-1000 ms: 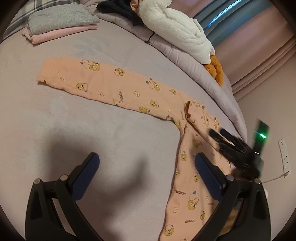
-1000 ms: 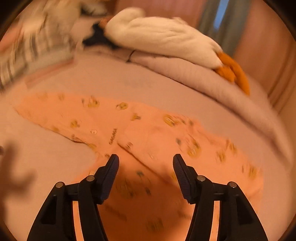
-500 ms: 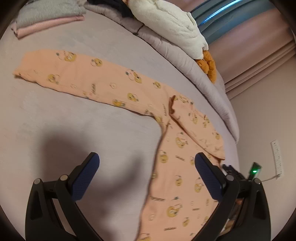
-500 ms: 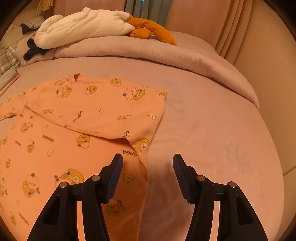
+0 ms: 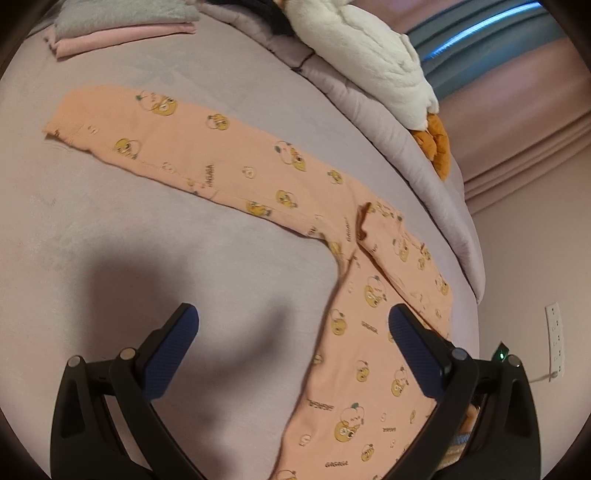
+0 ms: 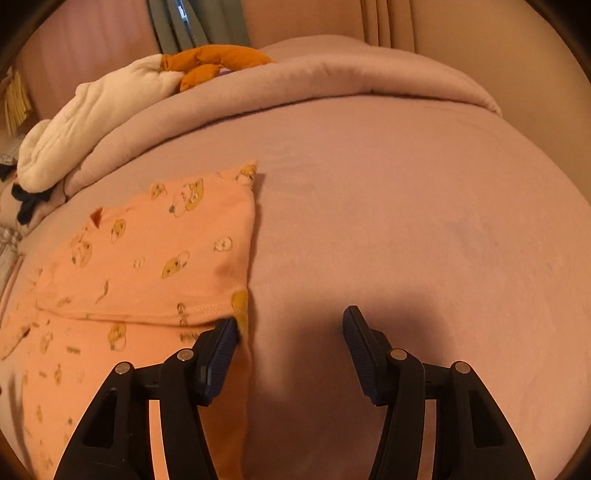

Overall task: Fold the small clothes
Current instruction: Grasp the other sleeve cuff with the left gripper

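Orange garment point(image 5: 236, 173): I am looking at a small peach-orange piece printed with yellow cartoon faces, lying flat on the bed; one long section is stretching away to the far left, another is running down toward me, and a third part is lying folded over on the right side.
Bed point(image 5: 122, 251): a mauve cover is carrying the garment; in my right view its bare surface point(image 6: 424, 229) is filling most of the frame.
Rolled duvet point(image 6: 314, 77): it is lying along the far edge of the bed, in the same mauve.
White plush point(image 5: 362, 55): it is resting on the duvet, with an orange stuffed piece point(image 5: 436, 144) touching its lower end.
Folded stack point(image 5: 122, 22): a grey piece is sitting on a pink one at the far left corner, well apart from the garment.
My left gripper point(image 5: 293, 347): I am holding it with the jaws wide apart, gripping nothing; its right finger is hanging over the garment, its left over bare cover.
My right gripper point(image 6: 290, 339): the jaws are standing apart and empty; the left fingertip point(image 6: 225, 332) is sitting at the garment's right edge, where the folded part ends.
Wall socket point(image 5: 554, 339): it is showing white, at the far right.
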The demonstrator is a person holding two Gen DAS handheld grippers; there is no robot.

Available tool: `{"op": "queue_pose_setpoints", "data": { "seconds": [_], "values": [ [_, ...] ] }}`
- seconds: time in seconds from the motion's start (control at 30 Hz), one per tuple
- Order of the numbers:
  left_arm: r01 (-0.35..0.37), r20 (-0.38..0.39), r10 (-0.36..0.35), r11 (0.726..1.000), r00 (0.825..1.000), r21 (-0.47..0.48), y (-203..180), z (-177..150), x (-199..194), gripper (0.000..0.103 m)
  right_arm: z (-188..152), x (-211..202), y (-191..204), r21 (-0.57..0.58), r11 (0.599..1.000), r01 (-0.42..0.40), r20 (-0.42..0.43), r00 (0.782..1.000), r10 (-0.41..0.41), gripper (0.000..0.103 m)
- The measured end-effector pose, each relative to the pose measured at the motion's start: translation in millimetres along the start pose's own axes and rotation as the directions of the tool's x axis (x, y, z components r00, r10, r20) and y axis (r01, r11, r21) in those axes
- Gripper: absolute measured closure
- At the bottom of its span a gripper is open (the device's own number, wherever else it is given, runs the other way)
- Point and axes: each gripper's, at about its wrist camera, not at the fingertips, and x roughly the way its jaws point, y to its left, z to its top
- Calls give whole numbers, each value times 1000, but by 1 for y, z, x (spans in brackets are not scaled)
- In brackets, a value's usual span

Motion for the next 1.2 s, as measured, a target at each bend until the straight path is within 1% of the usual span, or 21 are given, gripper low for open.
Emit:
{"op": "queue_pose_setpoints", "data": {
  "seconds": [0.07,0.13,0.2,0.27,0.3,0.37,0.4,0.43,0.5,0.53,0.6,0.67,0.73,0.83,0.87,0.93,0.97,1.0,1.07,1.13,1.2],
  "values": [
    [-3,5,3,1000,1000,-29,10,2,-1,0,-2,-7,-4,32,999,29,-1,1000,-29,46],
    [17,14,-16,997,1000,-70,23,5,-6,0,2,-11,-11,73,995,64,6,998,-65,46],
    [38,38,-33,991,999,-126,39,12,-15,0,3,-21,-2,62,996,58,37,997,-60,46],
    [54,71,-42,983,997,-176,50,18,-24,0,9,-29,29,-33,998,-48,60,997,50,46],
    [71,92,-53,977,994,-199,57,22,-29,0,10,-31,39,-60,995,-76,67,994,80,46],
    [117,124,-89,965,988,-237,67,31,-36,0,20,-31,69,-132,976,-171,83,980,183,46],
    [153,138,-120,954,983,-258,74,36,-38,0,23,-28,73,-134,972,-195,85,975,207,46],
    [183,144,-148,945,978,-270,77,40,-38,0,26,-19,78,-117,964,-237,79,966,247,46],
    [251,151,-215,920,965,-300,85,49,-36,0,29,3,77,-54,959,-277,30,960,279,46],
    [282,156,-244,907,957,-313,90,53,-35,0,27,17,73,-7,961,-277,4,961,277,47],
    [310,176,-263,885,948,-347,101,60,-32,0,20,36,55,86,960,-265,-21,963,268,51],
    [321,201,-262,869,944,-375,112,66,-29,0,7,35,37,164,942,-293,-9,954,298,63],
    [355,237,-278,838,931,-415,128,72,-22,0,-2,24,32,181,939,-293,-12,954,300,65],
    [373,283,-265,802,922,-466,149,79,-15,0,-12,-2,35,132,960,-246,-2,969,248,65],
    [385,304,-262,788,916,-480,157,82,-13,0,-15,-11,37,110,962,-248,10,969,249,64],
    [419,353,-265,761,897,-494,167,87,-13,0,-15,-22,40,95,959,-267,28,964,266,63],
    [444,384,-269,745,883,-499,170,90,-14,0,-16,-27,42,93,958,-272,33,962,270,61],
    [463,415,-268,735,869,-496,172,93,-16,0,-15,-31,46,87,956,-279,39,960,277,60],
    [477,449,-256,725,856,-497,176,102,-17,0,-17,-38,52,71,952,-299,53,954,296,60],
    [470,461,-229,714,857,-519,180,108,-14,0,-15,-39,62,57,949,-309,60,950,306,60],
    [447,467,-190,716,864,-536,179,113,-14,2,-16,-41,70,46,944,-326,68,944,322,60]
  ]
}}
